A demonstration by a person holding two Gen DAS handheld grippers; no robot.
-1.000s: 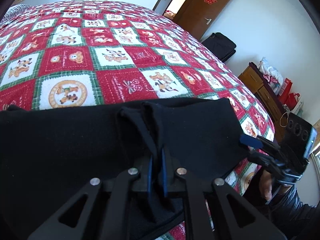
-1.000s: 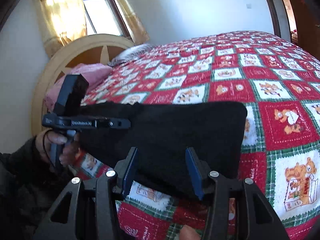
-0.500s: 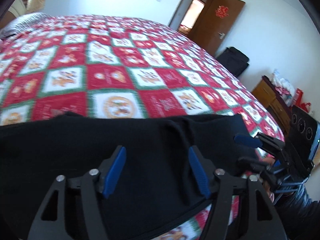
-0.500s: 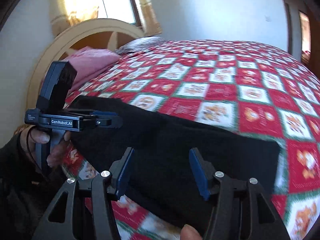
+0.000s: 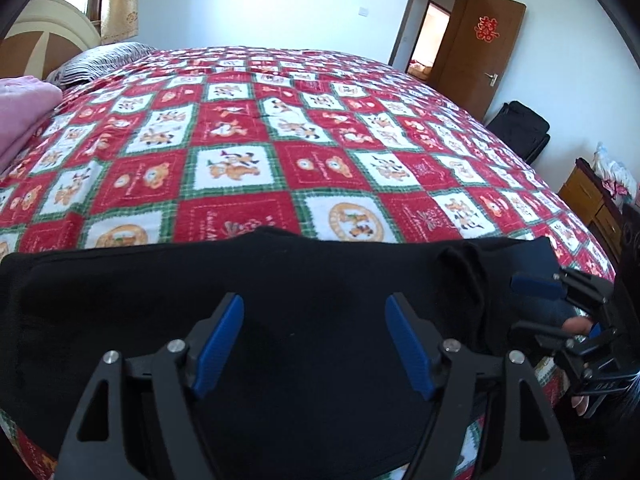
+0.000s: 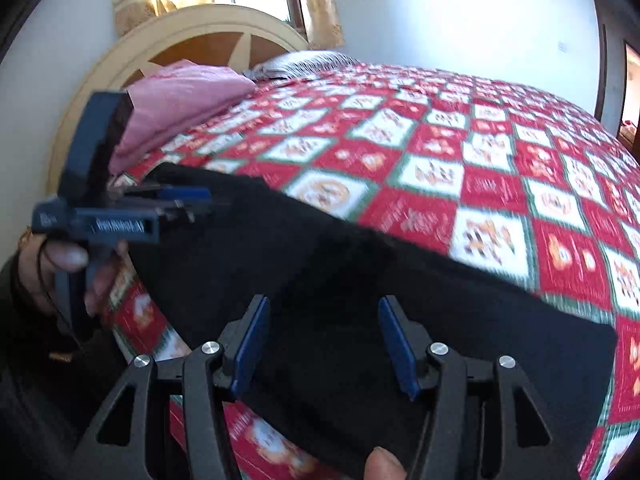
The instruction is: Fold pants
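From my left wrist camera I look across a wide bed covered by a red, white and green checked blanket with cartoon bear squares [image 5: 248,168], white walls behind it, a brown wooden door with a red paper emblem [image 5: 486,52] standing ajar at the far right, a black bag [image 5: 520,128] on the floor against the wall and a wooden cabinet [image 5: 588,200] further along that side. The folded black fabric pants [image 5: 200,280] lie flat along the blanket's near edge, stretching across the whole width of the view. My left gripper [image 5: 314,340] hangs over the middle of them, its blue-padded jaws opening and holding nothing, cloth only beneath them. At the right edge my right gripper [image 5: 560,312] sits at the pants' end, its fingers also apart. From my right wrist camera the same blanket runs away to a cream and brown arched wooden headboard [image 6: 192,40] under a sunlit window with yellow curtains [image 6: 320,4], and a pink folded quilt [image 6: 180,100] and a grey striped pillow [image 6: 304,62] lie at the head of the bed. The pants [image 6: 400,300] cross the frame diagonally. My right gripper [image 6: 324,340] hovers above them, jaws parted and empty, while my left gripper [image 6: 192,204], blurred, shows at the far end with my left hand [image 6: 68,264] around its handle. Nothing stands between either gripper and the cloth.
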